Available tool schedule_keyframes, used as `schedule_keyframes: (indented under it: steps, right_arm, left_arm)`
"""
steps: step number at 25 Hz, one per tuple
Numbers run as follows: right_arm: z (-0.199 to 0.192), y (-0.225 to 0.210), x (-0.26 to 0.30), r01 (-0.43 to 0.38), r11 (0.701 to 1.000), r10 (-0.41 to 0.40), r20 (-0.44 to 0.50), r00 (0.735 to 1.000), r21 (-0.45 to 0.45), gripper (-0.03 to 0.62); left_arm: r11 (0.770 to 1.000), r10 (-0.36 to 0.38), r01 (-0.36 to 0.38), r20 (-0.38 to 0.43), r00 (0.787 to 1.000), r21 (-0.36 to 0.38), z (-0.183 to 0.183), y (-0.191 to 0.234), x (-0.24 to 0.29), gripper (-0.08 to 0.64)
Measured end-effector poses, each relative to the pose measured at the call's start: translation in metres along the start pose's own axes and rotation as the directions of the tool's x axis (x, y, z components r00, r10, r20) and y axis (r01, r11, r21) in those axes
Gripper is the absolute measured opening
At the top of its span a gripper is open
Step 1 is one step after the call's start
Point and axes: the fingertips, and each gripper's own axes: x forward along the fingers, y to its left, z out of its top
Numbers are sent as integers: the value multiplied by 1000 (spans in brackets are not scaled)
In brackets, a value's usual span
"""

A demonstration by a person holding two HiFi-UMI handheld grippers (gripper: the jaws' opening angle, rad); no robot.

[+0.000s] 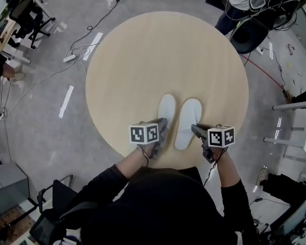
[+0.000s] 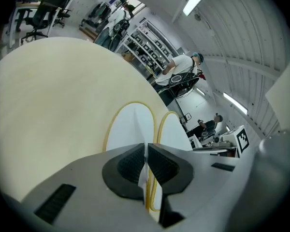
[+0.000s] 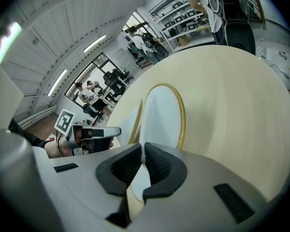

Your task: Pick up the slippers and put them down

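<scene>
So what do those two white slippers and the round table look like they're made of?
The slippers look like thin white matte fabric, probably disposable non-woven cloth; their flat soles carry a yellowish edge trim. The table looks like pale wood or wood-look laminate, smooth, faint grain; I can't tell which.

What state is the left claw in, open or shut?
Shut: the left claw pinches the white edge of the left slipper tightly between its jaws.
</scene>
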Motion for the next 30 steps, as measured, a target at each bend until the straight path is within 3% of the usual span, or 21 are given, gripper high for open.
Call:
schedule_keyframes:
  steps: [6,11,16,30]
  right_arm:
    - [0,-16,0,-67,998,67,-16,998,-1,31]
    - [5,-28,-19,-126,992,126,-11,992,-9,31]
    - [-1,-56,-46,-163,987,163,-9,987,-11,31]
    - [-4,-122,-118,-187,980,185,-45,982,-64,31]
  left_arm:
    - [998,56,-56,60,997,-13,5,-3,11,34]
    - [998,56,-51,120,991,-44,5,-32,17,34]
    - [992,104,-91,144,984,-92,-10,-57,37,35]
    - [977,142,-105,202,969,-183,-48,-129,80,35]
